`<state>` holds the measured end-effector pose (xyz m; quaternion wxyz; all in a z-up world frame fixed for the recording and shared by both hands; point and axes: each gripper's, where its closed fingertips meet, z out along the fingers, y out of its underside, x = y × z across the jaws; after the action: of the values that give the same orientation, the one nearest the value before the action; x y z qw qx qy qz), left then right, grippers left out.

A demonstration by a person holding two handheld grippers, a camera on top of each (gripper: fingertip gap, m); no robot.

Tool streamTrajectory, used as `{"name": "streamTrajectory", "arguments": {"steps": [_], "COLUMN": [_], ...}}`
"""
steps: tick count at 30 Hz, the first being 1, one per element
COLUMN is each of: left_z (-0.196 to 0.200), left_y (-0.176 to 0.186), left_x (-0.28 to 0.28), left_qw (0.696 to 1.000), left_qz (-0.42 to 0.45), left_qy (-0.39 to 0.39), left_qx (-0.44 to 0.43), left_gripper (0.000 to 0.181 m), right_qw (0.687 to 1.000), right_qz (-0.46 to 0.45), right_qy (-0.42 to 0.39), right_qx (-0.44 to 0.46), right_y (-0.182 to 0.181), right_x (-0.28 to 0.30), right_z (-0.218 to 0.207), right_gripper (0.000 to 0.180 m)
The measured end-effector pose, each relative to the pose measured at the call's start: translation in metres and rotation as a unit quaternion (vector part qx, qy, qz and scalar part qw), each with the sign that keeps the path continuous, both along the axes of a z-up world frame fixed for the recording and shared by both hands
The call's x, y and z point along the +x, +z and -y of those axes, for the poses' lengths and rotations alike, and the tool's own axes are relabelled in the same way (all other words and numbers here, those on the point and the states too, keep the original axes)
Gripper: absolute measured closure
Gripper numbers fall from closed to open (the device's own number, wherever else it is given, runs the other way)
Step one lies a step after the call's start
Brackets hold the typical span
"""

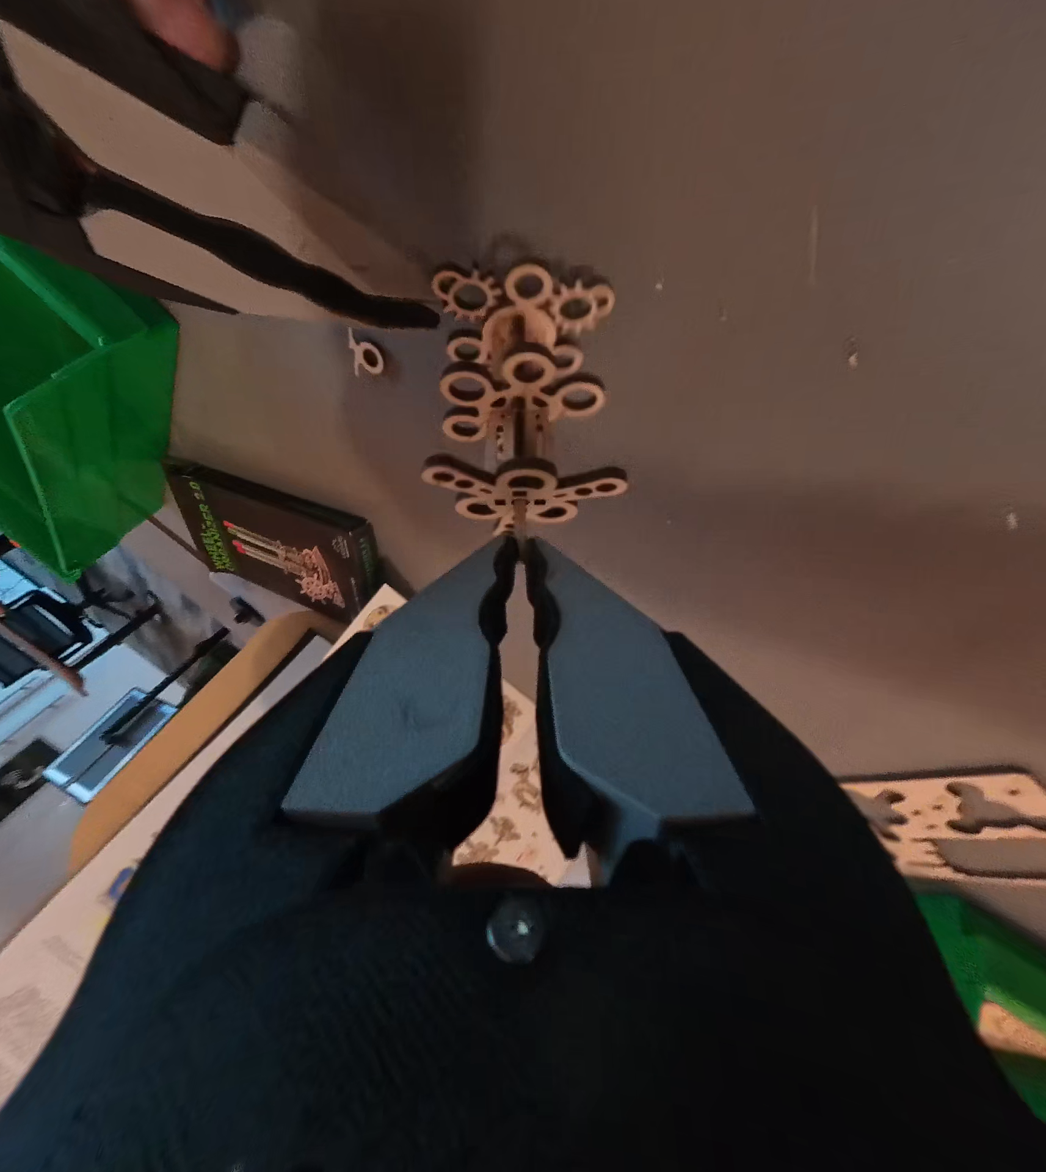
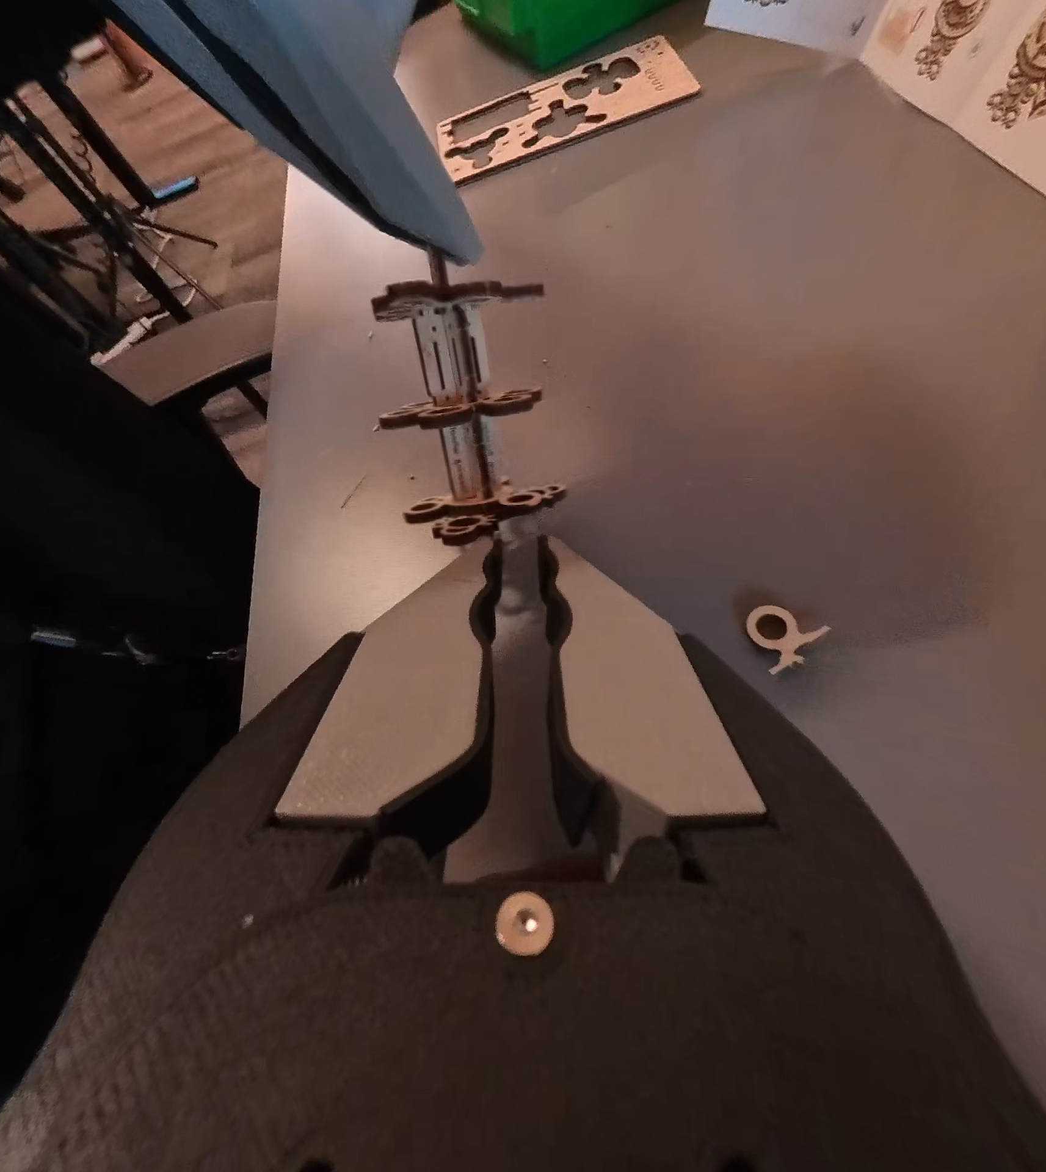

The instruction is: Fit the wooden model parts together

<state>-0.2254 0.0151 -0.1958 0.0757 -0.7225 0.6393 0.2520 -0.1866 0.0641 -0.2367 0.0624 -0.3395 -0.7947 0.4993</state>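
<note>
The wooden model (image 1: 523, 393) is a slim shaft with three flower and gear shaped plates, held in the air over the grey table (image 1: 824, 380). My left gripper (image 1: 517, 542) is shut on the thin axle at its near end. My right gripper (image 2: 520, 539) has its tips close together around a pale peg at the model's (image 2: 463, 406) other end, just under the lowest plate. In the left wrist view the right gripper (image 1: 431, 315) reaches the gear plate from the upper left. In the right wrist view the left gripper (image 2: 450, 253) pinches the top axle.
A small loose ring-shaped wooden piece (image 2: 774, 634) lies on the table; it also shows in the left wrist view (image 1: 370, 356). A punched-out wooden sheet (image 2: 571, 114), a green bin (image 1: 63, 393), the dark kit box (image 1: 279, 539) and an instruction sheet (image 2: 983, 82) lie around. The table edge (image 2: 266, 507) runs on the left.
</note>
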Motion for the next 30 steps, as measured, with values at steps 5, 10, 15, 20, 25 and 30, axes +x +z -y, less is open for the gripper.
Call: {"name": "streamTrajectory", "arguments": {"steps": [5,10,15,20,25,30], "left_z": [-0.008,-0.017,-0.025,-0.025,-0.029,-0.033], "left_y": [0.004,0.004,0.005,0.003,0.004,0.008], "left_x": [-0.004,0.003,0.010,0.012,0.005,0.000], "left_qw": [0.998,0.992,0.989,0.990,0.985,0.979], "left_qz": [-0.060,-0.091,-0.106,-0.100,-0.135,-0.167], "left_qy": [-0.035,-0.082,-0.098,-0.098,-0.105,-0.118], "left_qx": [0.005,0.013,0.025,0.014,0.018,0.022], "left_gripper": [0.181,0.180,0.180,0.181,0.181,0.181], "right_qw": [1.000,0.998,0.996,0.996,0.998,0.995], "right_qz": [0.007,0.022,0.026,0.005,-0.013,-0.084], "right_qy": [-0.006,0.009,0.013,-0.004,-0.040,-0.039], "right_qx": [0.005,0.057,0.081,0.087,0.049,-0.037], "right_y": [-0.003,-0.018,-0.025,-0.021,-0.003,0.041], "right_x": [-0.002,0.001,0.002,0.000,-0.007,-0.016], "right_z": [-0.003,0.003,0.003,-0.011,-0.028,-0.019], "right_gripper": [0.171,0.170,0.169,0.171,0.172,0.153]}}
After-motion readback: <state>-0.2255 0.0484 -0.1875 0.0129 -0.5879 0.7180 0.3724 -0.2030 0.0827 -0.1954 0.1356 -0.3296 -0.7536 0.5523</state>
